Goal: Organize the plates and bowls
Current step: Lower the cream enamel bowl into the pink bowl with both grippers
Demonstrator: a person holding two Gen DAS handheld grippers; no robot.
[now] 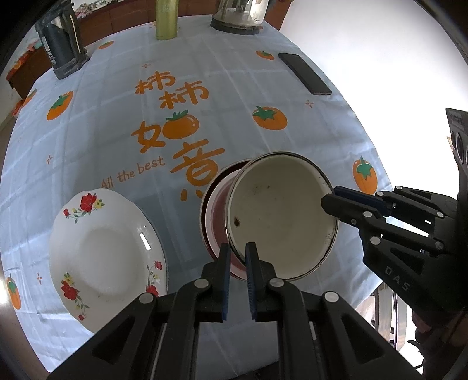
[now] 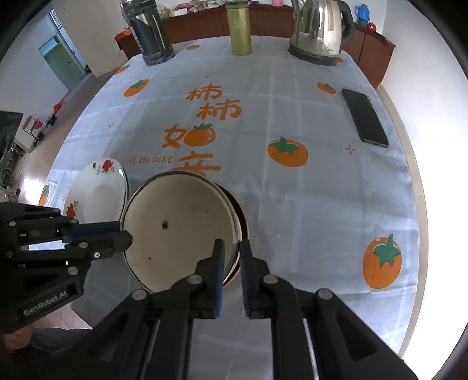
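A cream enamel bowl (image 1: 280, 216) (image 2: 181, 228) with a dark rim hangs tilted over a red and white bowl (image 1: 215, 216) (image 2: 241, 216) that sits on the tablecloth. My left gripper (image 1: 237, 247) (image 2: 124, 231) is shut on the cream bowl's rim on one side. On the opposite side my right gripper (image 2: 232, 244) (image 1: 330, 196) is shut on the same rim. Whether the cream bowl touches the red one I cannot tell. A white plate with red flowers (image 1: 105, 257) (image 2: 99, 195) lies to the left of the bowls.
At the back of the table stand a dark pitcher (image 2: 149, 35), a green bottle (image 2: 238, 27) and a steel kettle (image 2: 317, 32). A black phone (image 2: 365, 117) lies at the right edge. The tablecloth (image 2: 292, 219) is pale blue with orange fruit prints.
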